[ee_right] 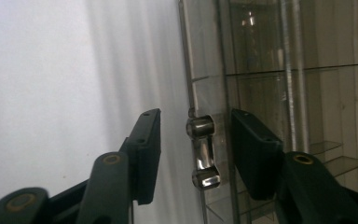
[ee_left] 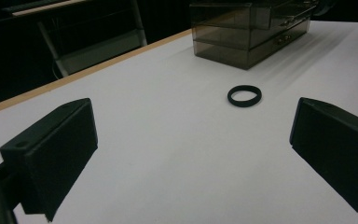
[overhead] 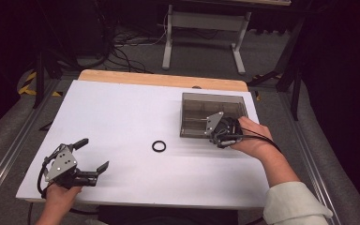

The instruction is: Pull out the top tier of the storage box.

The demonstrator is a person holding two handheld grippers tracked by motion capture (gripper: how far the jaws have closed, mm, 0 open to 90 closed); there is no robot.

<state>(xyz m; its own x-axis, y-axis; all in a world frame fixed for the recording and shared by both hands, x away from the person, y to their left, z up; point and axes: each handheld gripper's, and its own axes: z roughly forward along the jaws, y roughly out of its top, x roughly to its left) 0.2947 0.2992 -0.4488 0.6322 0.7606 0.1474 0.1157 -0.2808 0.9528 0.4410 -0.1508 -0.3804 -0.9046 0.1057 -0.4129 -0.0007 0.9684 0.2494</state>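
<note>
Two shiny knobs joined by a short bar make up the metal drawer handle (ee_right: 202,151), and it sits right between the jaws of the right gripper (ee_right: 196,156). Jaws are apart on either side of it, with a gap showing on each side, so nothing's clamped. That handle is on the front of the smoky clear drawer box (overhead: 212,102), which stands on the far right part of the white table (overhead: 117,117). In the high view the right gripper (overhead: 221,131) is up against the box's near edge. A black ring (overhead: 158,146) lies flat mid-table, well apart from the box. The left gripper (overhead: 90,154) hangs over the near left corner, jaws wide apart and holding nothing, pointing toward the ring (ee_left: 244,95). Can't spot any readable label or writing anywhere.
</note>
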